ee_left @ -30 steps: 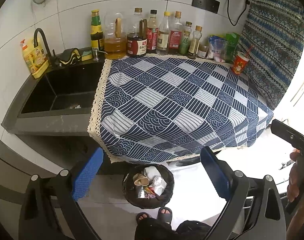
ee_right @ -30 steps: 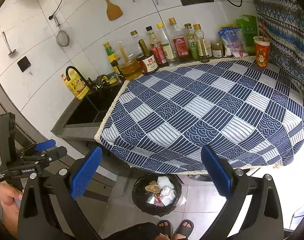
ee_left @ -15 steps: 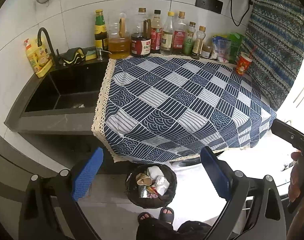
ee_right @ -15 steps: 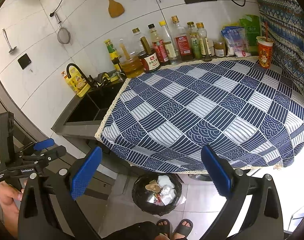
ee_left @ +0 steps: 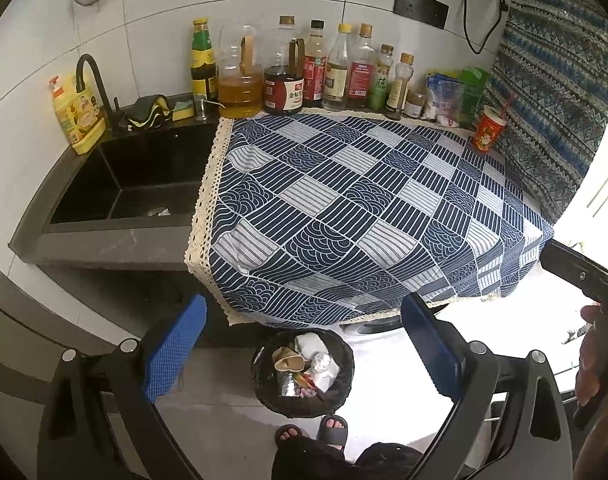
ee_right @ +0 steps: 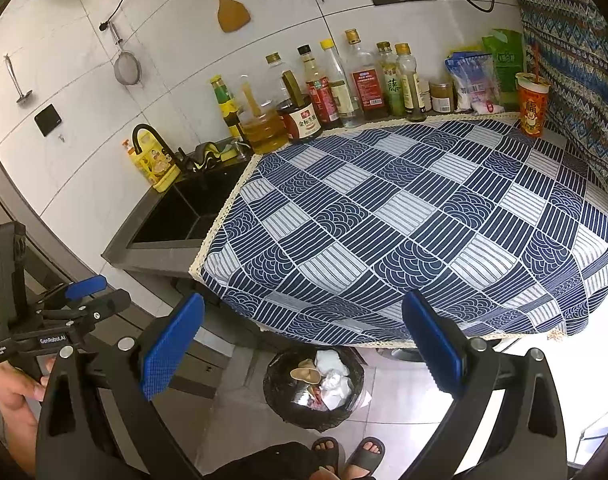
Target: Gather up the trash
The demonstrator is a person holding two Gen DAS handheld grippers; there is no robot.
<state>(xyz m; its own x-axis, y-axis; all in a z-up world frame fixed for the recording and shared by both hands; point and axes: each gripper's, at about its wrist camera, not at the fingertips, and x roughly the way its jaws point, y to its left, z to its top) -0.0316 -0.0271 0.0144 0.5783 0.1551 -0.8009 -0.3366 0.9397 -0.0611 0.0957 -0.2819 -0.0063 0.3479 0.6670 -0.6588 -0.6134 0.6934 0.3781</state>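
Drew back slightly from cloth [ee_left: 367, 216] (nothing left on it). Jaws wide apart, empty, both grippers [ee_left: 304, 344] [ee_right: 304, 340]. Full bin [ee_left: 304, 376] below between jaws; collection judged done.

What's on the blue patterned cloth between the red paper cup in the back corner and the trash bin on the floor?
Nothing. In both wrist views the blue patterned cloth lies bare from the red paper cup to its front edge, and the trash bin sits just below that edge.

A home kitchen — black sink [ee_left: 116, 184], sauce bottles [ee_left: 335, 76] along a tiled wall.
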